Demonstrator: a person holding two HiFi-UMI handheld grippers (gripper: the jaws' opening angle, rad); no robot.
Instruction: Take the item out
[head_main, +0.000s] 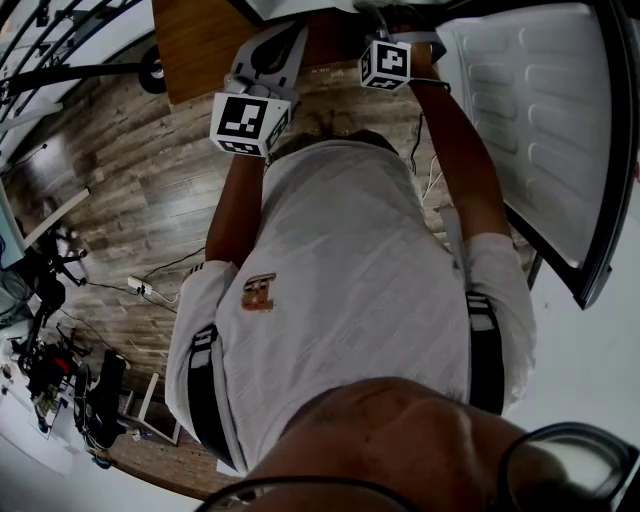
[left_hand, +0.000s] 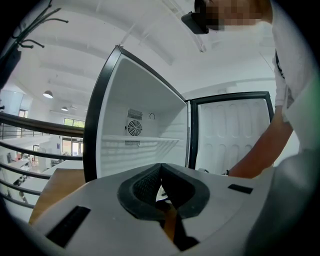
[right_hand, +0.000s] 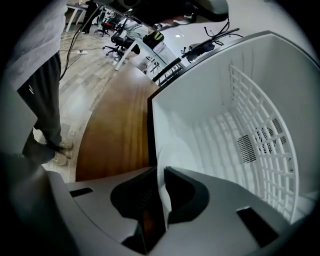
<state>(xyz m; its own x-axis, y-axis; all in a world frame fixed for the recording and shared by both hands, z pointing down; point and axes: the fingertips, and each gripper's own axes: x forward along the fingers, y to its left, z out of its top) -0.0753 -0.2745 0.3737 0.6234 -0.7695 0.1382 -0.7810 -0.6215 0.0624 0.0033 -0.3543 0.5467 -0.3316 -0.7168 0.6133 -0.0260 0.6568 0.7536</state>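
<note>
**Left gripper** (left_hand: 161, 169): held nearest the operator and pointing almost level at the open refrigerator (left_hand: 102, 115). Its jaws are fully together with nothing between them. It takes no part in the current step.

**Right gripper** (right_hand: 159, 172): farther in and tilted downward, at the compartment's front edge beside the wooden top (right_hand: 117, 125). The jaws stand only a narrow slit apart, clamped on a thin white edge (right_hand: 162, 205) that runs down between the pads. It cannot be determined whether this edge is the item itself or part of the liner.

**Beyond the jaws:** the white compartment interior, with the wire shelf (right_hand: 262, 110) and the rear vents (right_hand: 245, 146) at the far end. No loose item is visible inside. The door (head_main: 540, 120) stands wide open at right.

**Step in hand (judged):** securing the grip before withdrawal.

**Next move (judged):**
- Pull straight back toward the operator.
- Keep the pull in line with the gripped edge so it does not slip from the pads.
- Keep clear of the compartment frame.
</note>
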